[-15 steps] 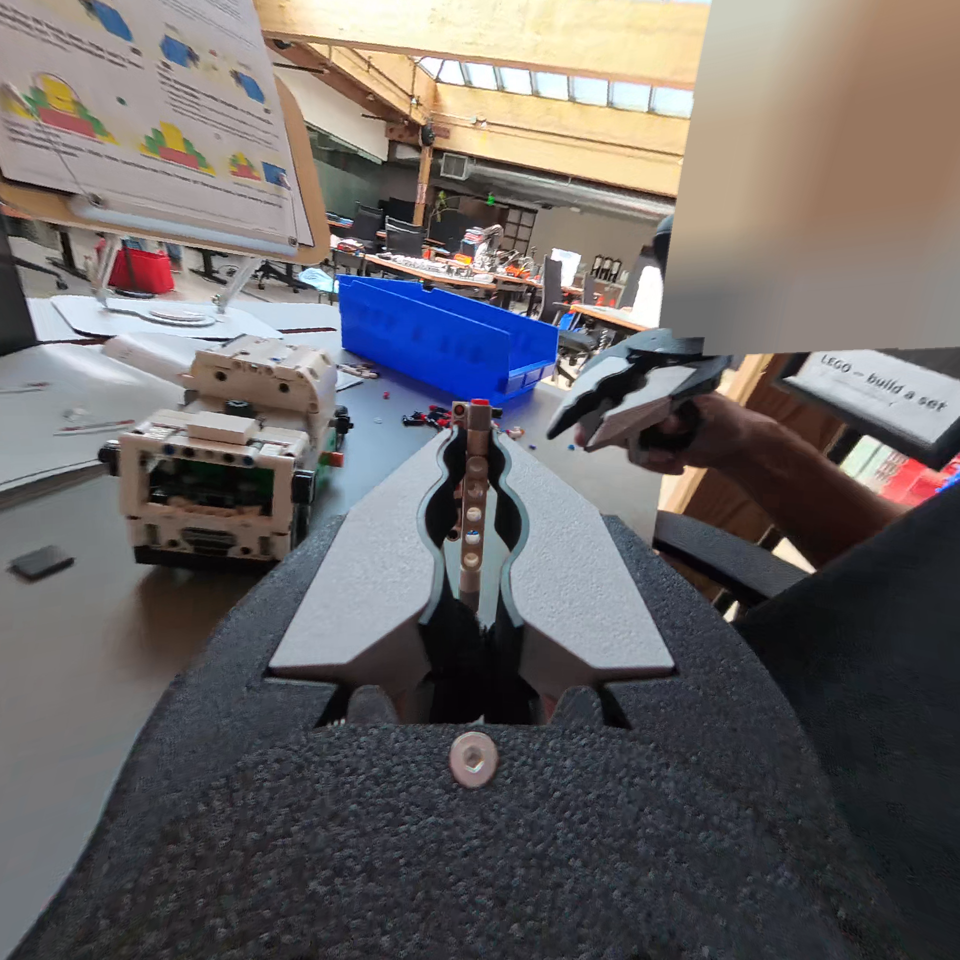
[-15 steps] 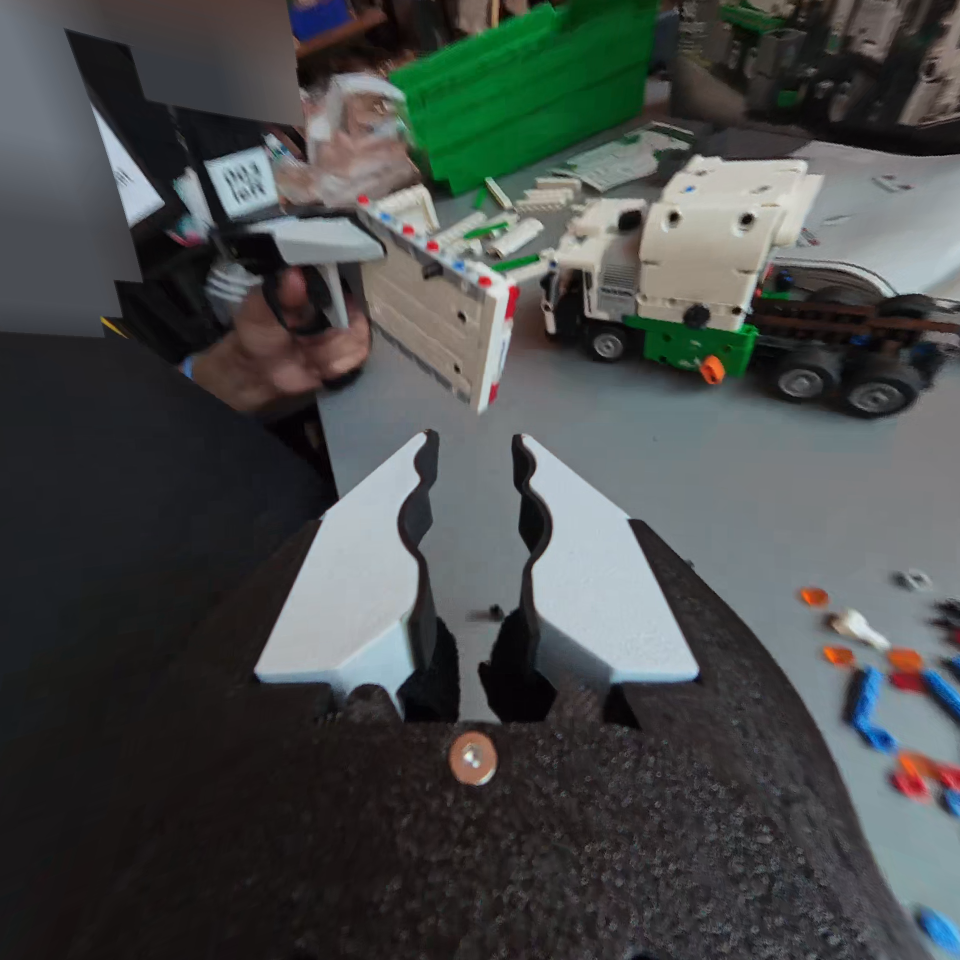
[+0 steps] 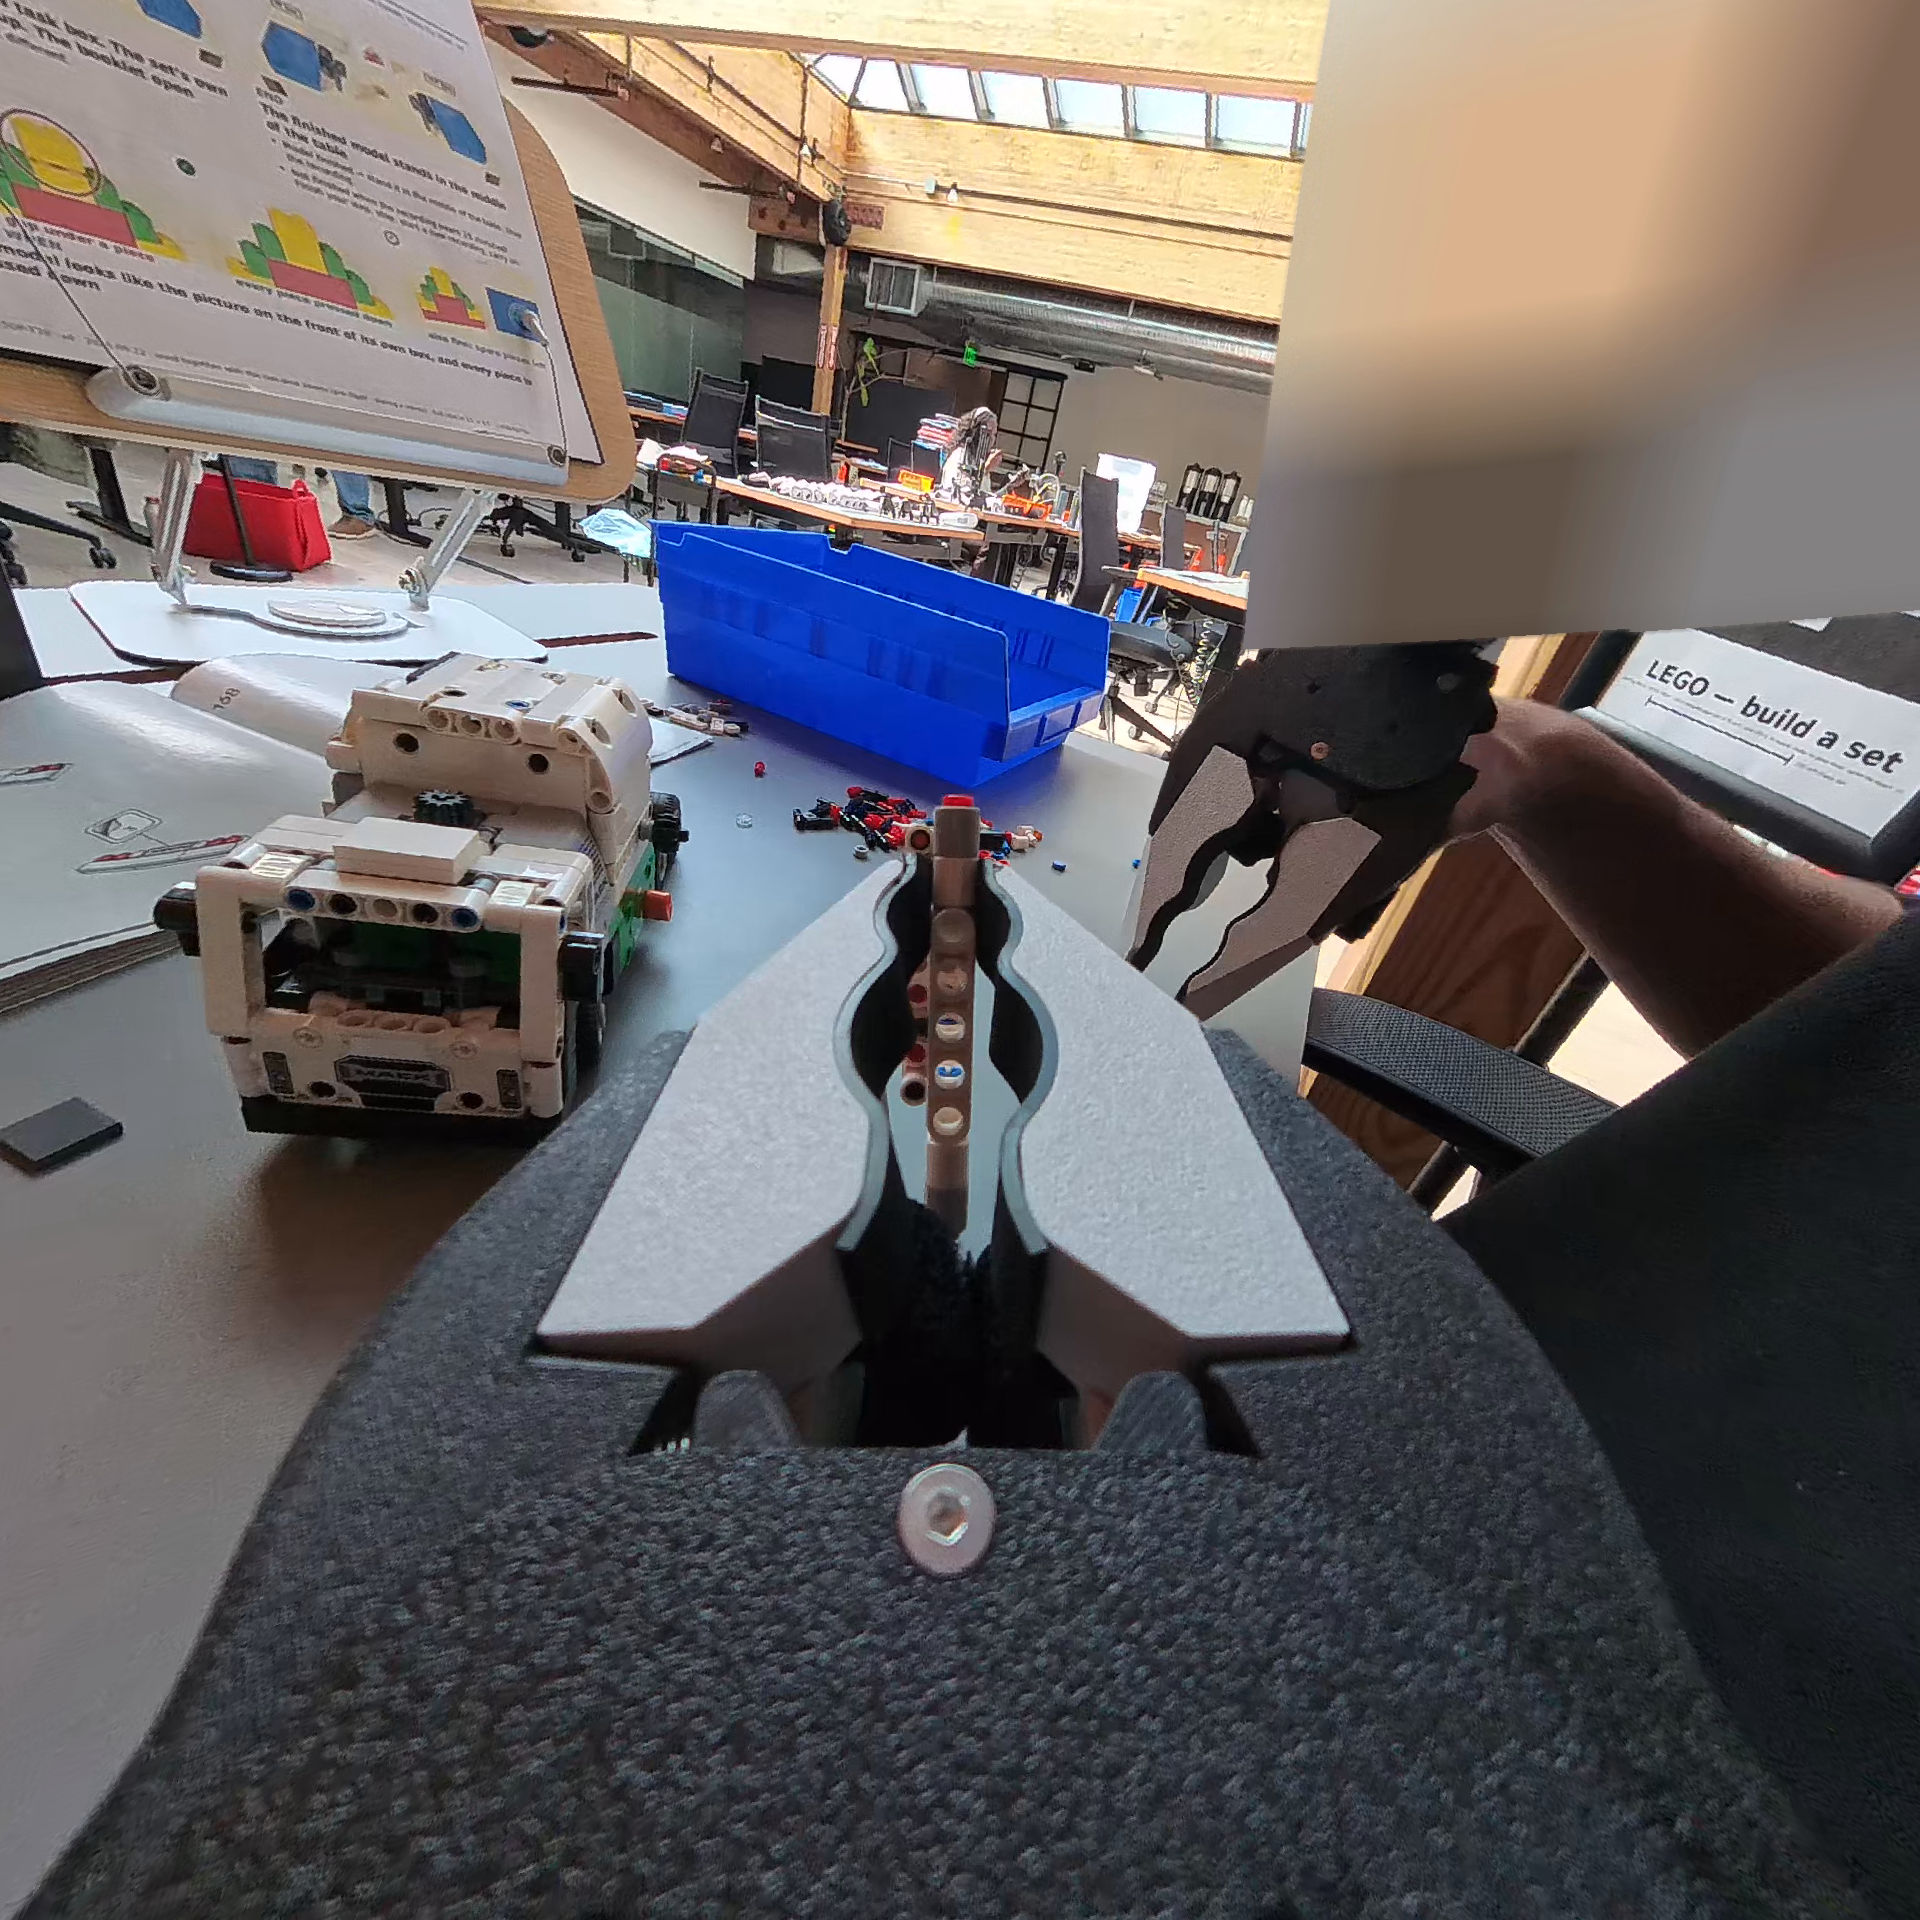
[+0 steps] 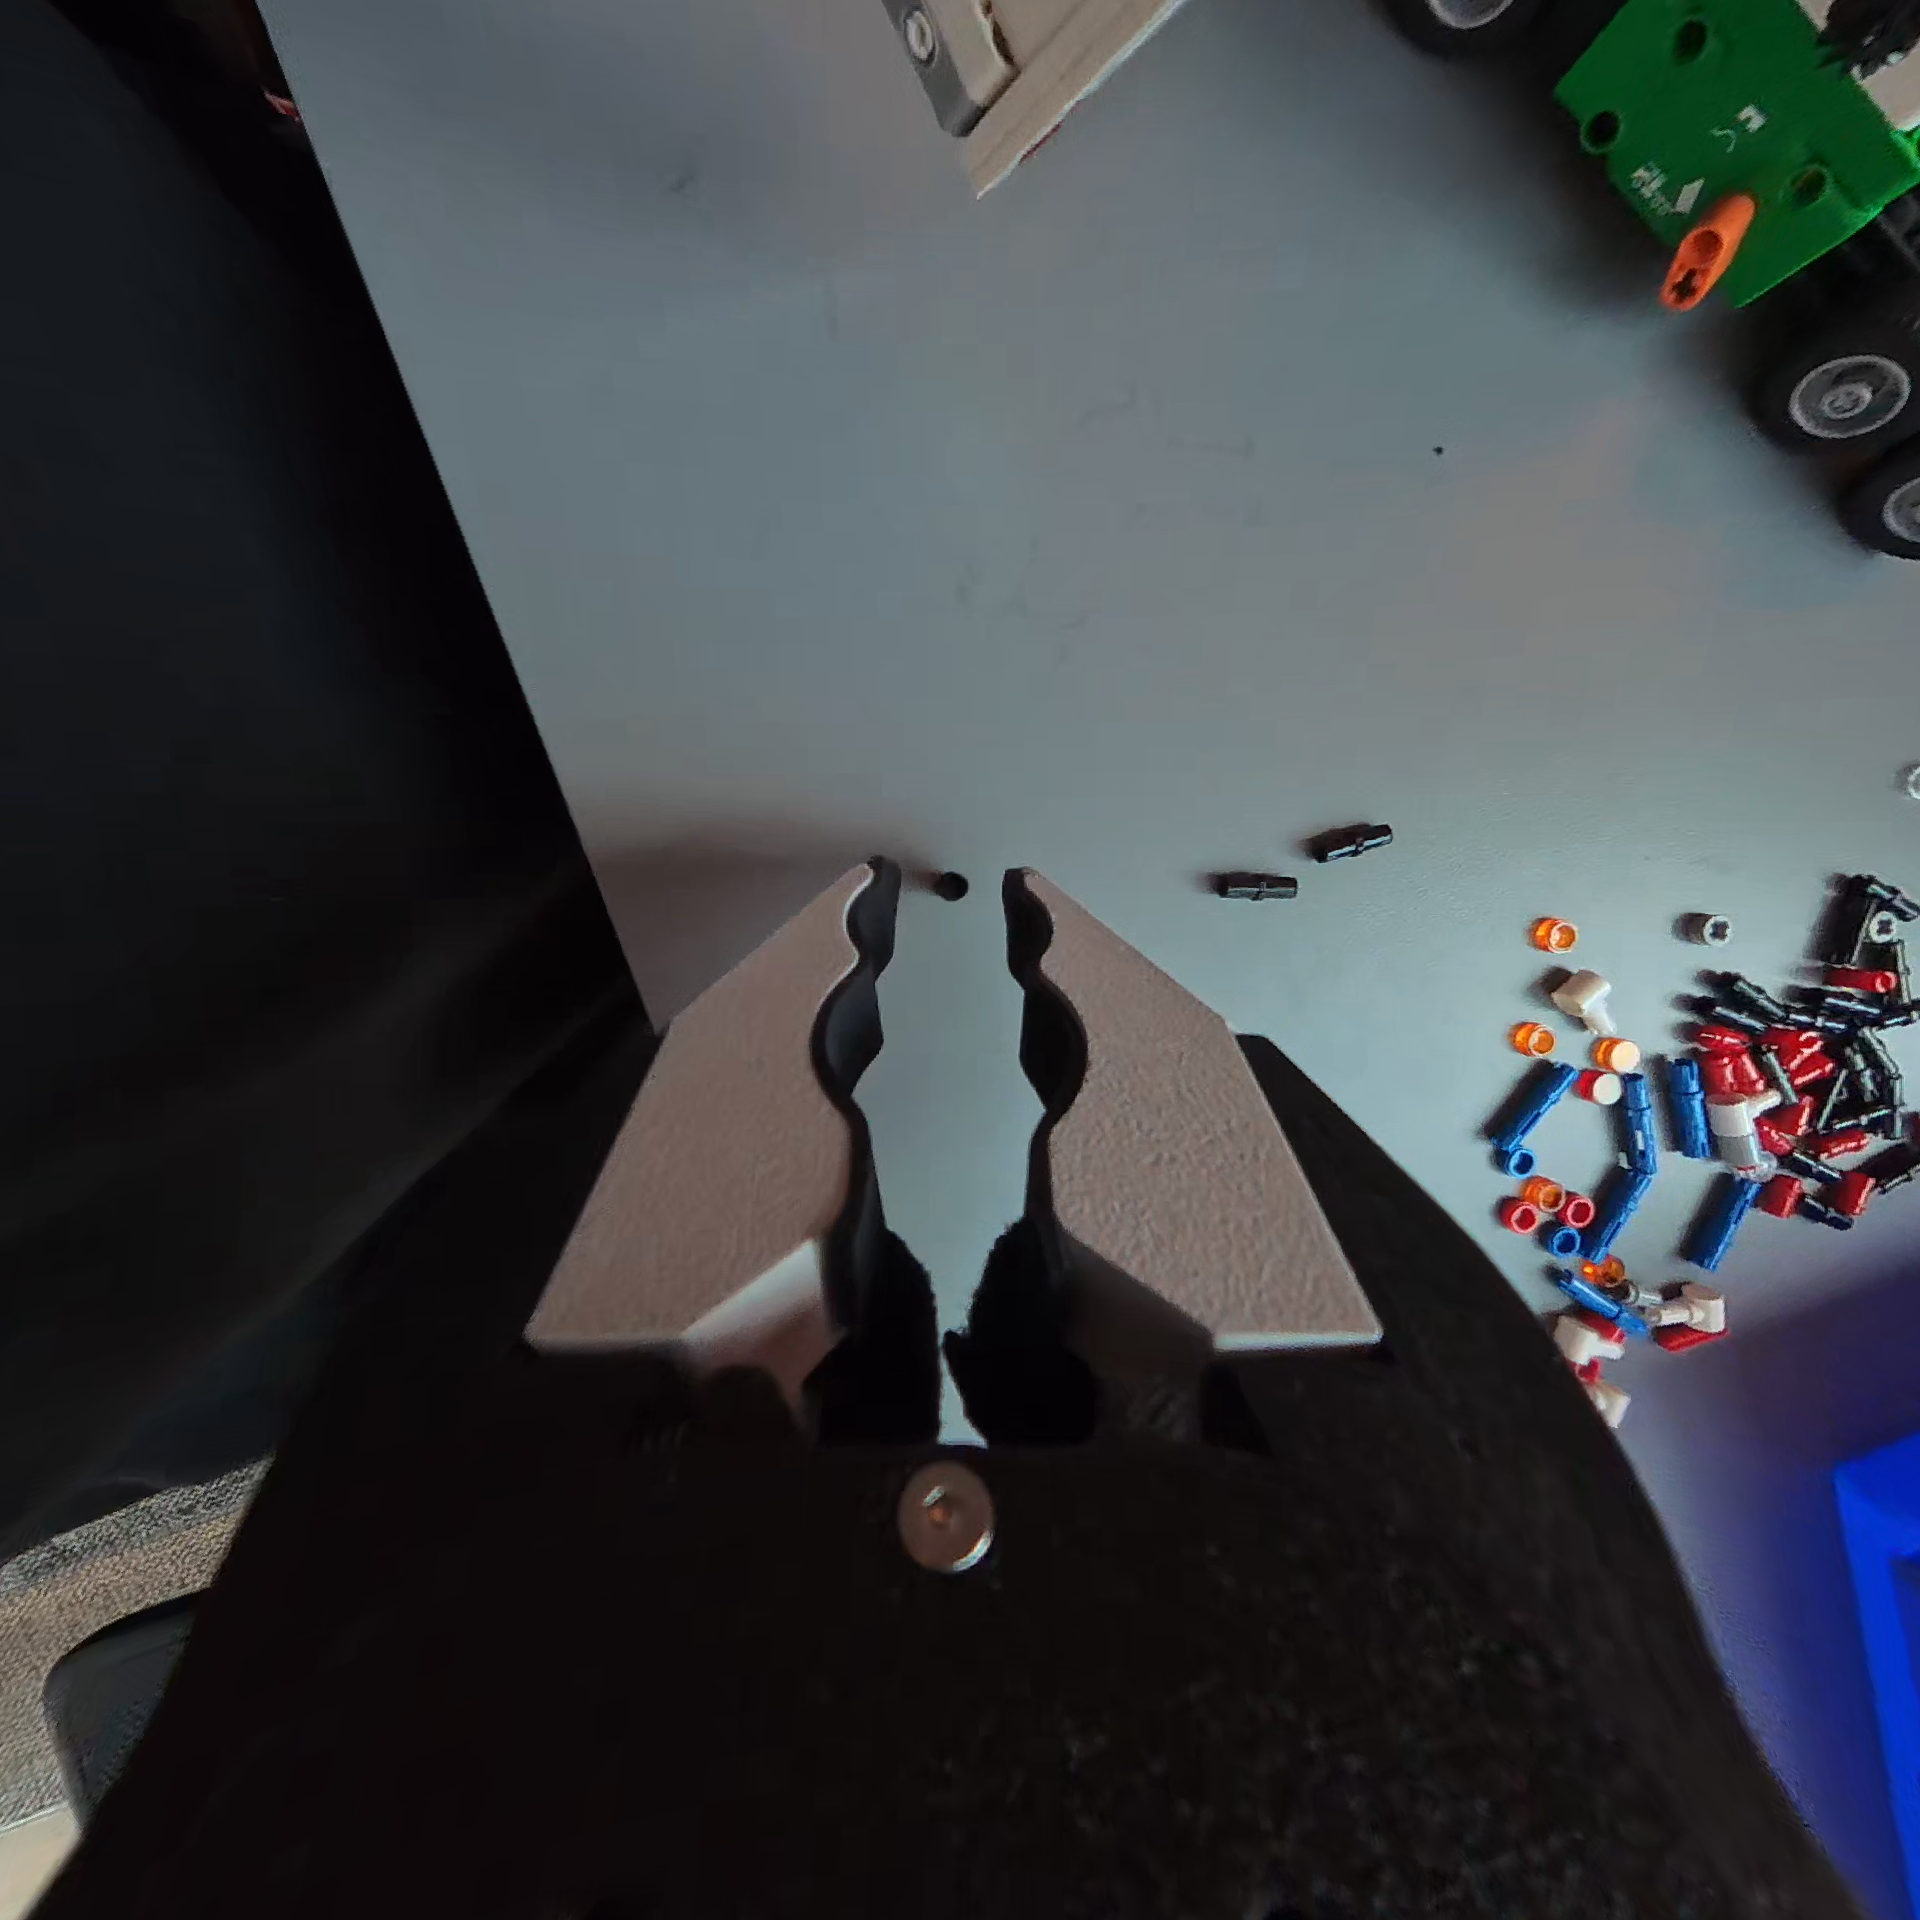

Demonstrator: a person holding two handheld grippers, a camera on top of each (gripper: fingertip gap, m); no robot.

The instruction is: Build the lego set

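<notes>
Left claw (image 3: 954, 883) pinches a grey studded beam panel (image 3: 952, 997) edge-on. Right claw (image 4: 943, 883) spread above the desk (image 4: 1039, 520), small black pin (image 4: 950, 885) between its tips, untouched.

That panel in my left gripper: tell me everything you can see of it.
The panel shows edge-on: a thin, tan-grey brick-built piece, plastic by its look, with a row of holes holding white, blue and red pins and a red stud at the far tip. The left gripper holds it clamped between both fingers, off the table, pointing straight ahead.
</notes>
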